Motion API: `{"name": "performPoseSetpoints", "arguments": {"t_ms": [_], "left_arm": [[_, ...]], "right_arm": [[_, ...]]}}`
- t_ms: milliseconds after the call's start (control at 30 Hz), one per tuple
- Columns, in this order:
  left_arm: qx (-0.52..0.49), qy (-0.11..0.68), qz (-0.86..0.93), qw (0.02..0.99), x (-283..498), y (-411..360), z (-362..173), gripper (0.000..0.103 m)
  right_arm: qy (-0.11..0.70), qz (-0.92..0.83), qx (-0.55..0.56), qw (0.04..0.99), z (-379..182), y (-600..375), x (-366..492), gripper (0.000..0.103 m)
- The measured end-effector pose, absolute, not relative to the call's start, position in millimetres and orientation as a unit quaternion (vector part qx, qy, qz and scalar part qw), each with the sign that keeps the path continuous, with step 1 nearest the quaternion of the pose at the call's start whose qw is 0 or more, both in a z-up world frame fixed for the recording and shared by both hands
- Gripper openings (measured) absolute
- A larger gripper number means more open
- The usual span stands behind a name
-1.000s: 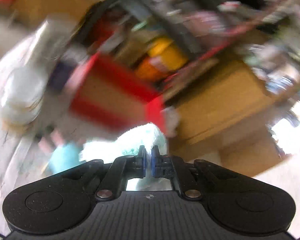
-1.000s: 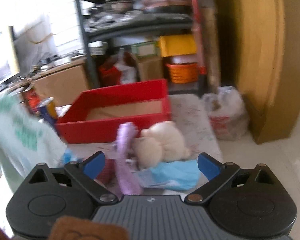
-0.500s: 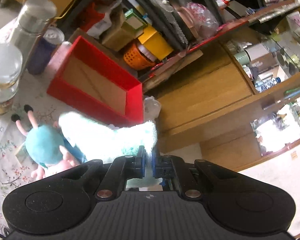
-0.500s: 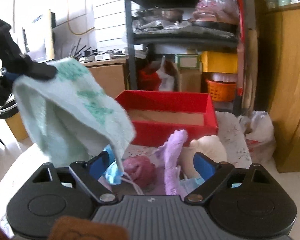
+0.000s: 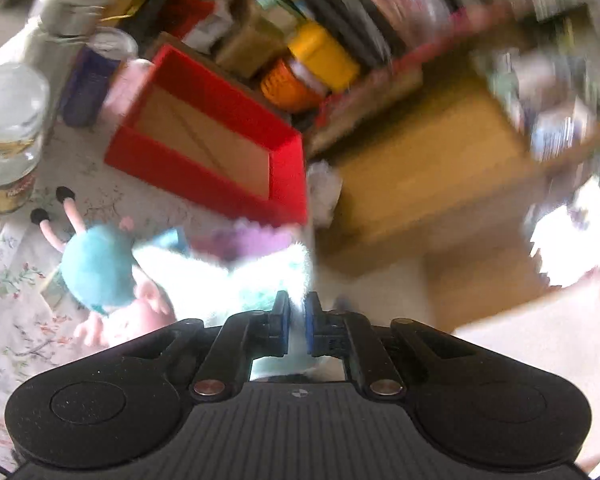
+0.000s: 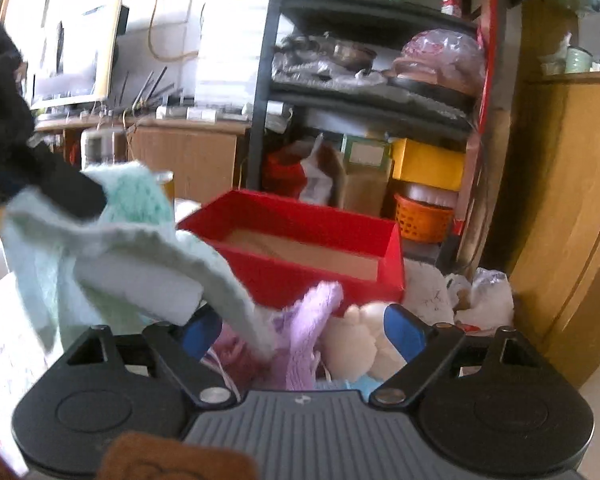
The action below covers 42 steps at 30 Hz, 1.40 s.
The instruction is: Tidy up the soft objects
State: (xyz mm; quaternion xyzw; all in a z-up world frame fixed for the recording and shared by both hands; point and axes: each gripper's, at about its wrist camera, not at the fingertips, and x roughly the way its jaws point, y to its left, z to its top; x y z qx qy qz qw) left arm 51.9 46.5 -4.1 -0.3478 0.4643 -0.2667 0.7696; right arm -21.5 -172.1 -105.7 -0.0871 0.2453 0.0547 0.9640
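Cluttered shelves (image 6: 372, 92) behind the red box (image 6: 312, 240) have blurred since half a second ago. Your left gripper (image 5: 298, 318) stays clenched on the mint towel (image 6: 112, 256), raised near the box's front edge; your right gripper (image 6: 304, 332) hangs released above the purple cloth (image 6: 312, 320).

Glass jars (image 5: 10, 120) w/ can (image 5: 94, 80) – orange basket (image 6: 422, 218) under shelving (image 6: 364, 96).
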Motion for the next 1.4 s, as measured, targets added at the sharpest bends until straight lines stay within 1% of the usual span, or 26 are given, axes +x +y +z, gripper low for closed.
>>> {"name": "performPoseSetpoints", "arguments": {"t_ms": [33,100,133,200,300,333,400,433,467,500,533,567,667,800,867,933,1033,1067,1100,1133,1200,1233,1267,1300,1367,1400], "left_arm": [[-0.357,0.444,-0.274,0.775,49.0,53.7,1.4,0.001],[-0.273,0.427,-0.25,0.825,43.0,48.1,8.2,0.001],[-0.238,0.464,-0.236,0.82,50.9,40.6,-2.1,0.0],[-0.297,0.522,-0.237,0.763,62.7,43.7,-27.1,0.0],[-0.279,0.421,-0.262,0.822,46.0,46.2,3.1,0.0],[-0.256,0.431,-0.256,0.827,48.1,41.8,1.2,0.0],[-0.206,0.518,-0.267,0.786,48.9,21.0,-25.3,0.0],[-0.183,0.523,-0.283,0.783,38.0,10.7,-30.2,0.0],[-0.147,0.51,-0.294,0.795,23.9,-0.5,-30.2,0.011],[-0.113,0.492,-0.296,0.811,12.4,-10.3,-29.4,0.035],[-0.077,0.481,-0.301,0.82,4.7,-19.8,-30.1,0.053],[-0.035,0.471,-0.307,0.826,-0.3,-29.0,-31.3,0.076],[0.096,0.44,-0.324,0.832,-19.8,-57.0,-31.9,0.061],[0.26,0.378,-0.379,0.804,-68.5,-92.5,-42.4,0.071],[0.303,0.356,-0.361,0.807,-82.3,-93.5,-54.8,0.069],[0.293,0.357,-0.348,0.816,-79.1,-80.8,-54.2,0.07],[0.191,0.439,-0.351,0.805,-35.8,-67.5,-54.2,0.065],[0.178,0.455,-0.362,0.794,-24.7,-66.7,-57.0,0.052],[0.2,0.457,-0.361,0.788,-20.0,-67.6,-58.9,0.046],[0.254,0.451,-0.353,0.78,-24.4,-70.3,-62.7,0.047],[0.302,0.449,-0.355,0.763,-43.2,-70.0,-66.9,0.058],[0.284,0.461,-0.361,0.759,-51.6,-68.2,-68.1,0.065],[0.249,0.48,-0.367,0.757,-57.8,-64.7,-71.3,0.079],[0.213,0.493,-0.366,0.76,-65.0,-62.6,-77.4,0.083],[0.204,0.486,-0.339,0.78,-78.1,-67.1,-94.9,0.083],[0.232,0.473,-0.324,0.786,-83.1,-74.8,-107.3,0.078]], "right_arm": [[0.263,0.046,-0.097,0.959,-109.6,-173.8,-21.5,0.064],[0.286,0.016,-0.101,0.953,-117.2,-183.8,-23.2,0.064],[0.29,0.014,-0.086,0.953,-118.0,-193.2,-26.5,0.064],[0.306,0.008,-0.06,0.95,-118.2,-207.6,-31.3,0.064],[0.327,0.003,-0.058,0.943,-121.7,-217.1,-40.4,0.064],[0.341,0.002,-0.065,0.938,-123.4,-218.6,-41.3,0.064],[0.361,-0.011,-0.077,0.929,-127.4,-221.8,-41.1,0.064],[0.375,-0.012,-0.083,0.923,-129.2,-224.1,-40.6,0.064],[0.383,-0.013,-0.086,0.919,-129.3,-225.8,-40.3,0.064],[0.389,-0.014,-0.09,0.917,-129.5,-227.2,-39.9,0.064],[0.392,-0.014,-0.094,0.915,-130.4,-227.9,-40.7,0.064],[0.395,-0.014,-0.1,0.913,-130.0,-228.4,-41.0,0.064],[0.404,-0.02,-0.132,0.905,-130.2,-227.8,-45.3,0.064],[0.403,-0.053,-0.118,0.906,-128.6,-247.1,-48.8,0.065],[0.408,-0.05,-0.082,0.908,-127.3,-259.1,-48.1,0.065],[0.409,-0.045,-0.058,0.91,-125.2,-265.2,-48.0,0.065],[0.406,-0.037,-0.037,0.912,-121.4,-268.3,-45.6,0.065],[0.404,-0.036,-0.033,0.913,-119.1,-268.1,-45.2,0.065],[0.4,-0.036,-0.031,0.915,-116.1,-267.6,-46.6,0.065],[0.396,-0.034,-0.029,0.917,-114.2,-266.8,-47.4,0.065],[0.389,-0.032,-0.024,0.92,-112.2,-266.2,-49.5,0.066],[0.389,-0.03,-0.023,0.92,-112.7,-265.8,-50.5,0.066],[0.391,-0.028,-0.024,0.92,-114.2,-266.2,-49.4,0.066],[0.394,-0.027,-0.025,0.918,-115.2,-265.4,-48.5,0.066],[0.396,-0.022,-0.026,0.918,-115.4,-264.4,-46.8,0.066],[0.395,-0.02,-0.026,0.918,-115.1,-263.7,-46.5,0.066]]}}
